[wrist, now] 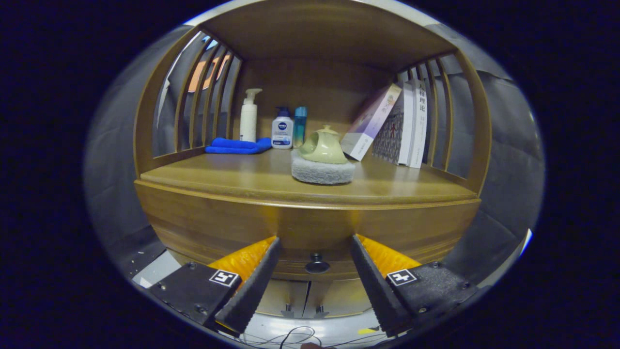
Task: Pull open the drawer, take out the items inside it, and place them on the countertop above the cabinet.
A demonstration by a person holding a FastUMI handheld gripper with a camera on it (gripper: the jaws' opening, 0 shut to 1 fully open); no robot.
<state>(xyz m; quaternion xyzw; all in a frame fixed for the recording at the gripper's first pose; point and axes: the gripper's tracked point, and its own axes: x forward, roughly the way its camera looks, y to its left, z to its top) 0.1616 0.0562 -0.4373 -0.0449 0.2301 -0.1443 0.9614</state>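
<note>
Hanging wide open with nothing between its fingers, the claw (315,271) faces the front of a wooden cabinet (203,228). The drawer knob (317,265) sits straight ahead, midway between the two fingertips and a little beyond them, so the relation that matters is simple: a straight push forward would bring the fingers to either side of the knob. The drawer front (310,232) runs crosswise to the fingers, its long axis side to side, and it looks flush with the cabinet, that is, closed. Whatever lies inside it is hidden.

Above the drawer is the table (232,179), the cabinet's top surface under a slatted shelf frame. On it I count:
- one pale green teapot (323,145), resting on one grey round pad (323,170), near the front middle
- one blue cloth (237,145), folded, at the back on the far side
- one white pump bottle (249,116), one small white bottle with a blue cap (282,128) and one slim blue bottle (300,126), three bottles in a row at the back
- books (411,123) leaning and standing at the other side, about four, though the exact count is hard to tell

A closed drawer with things already on the table fits either an unopened drawer or one emptied and shut again.
</note>
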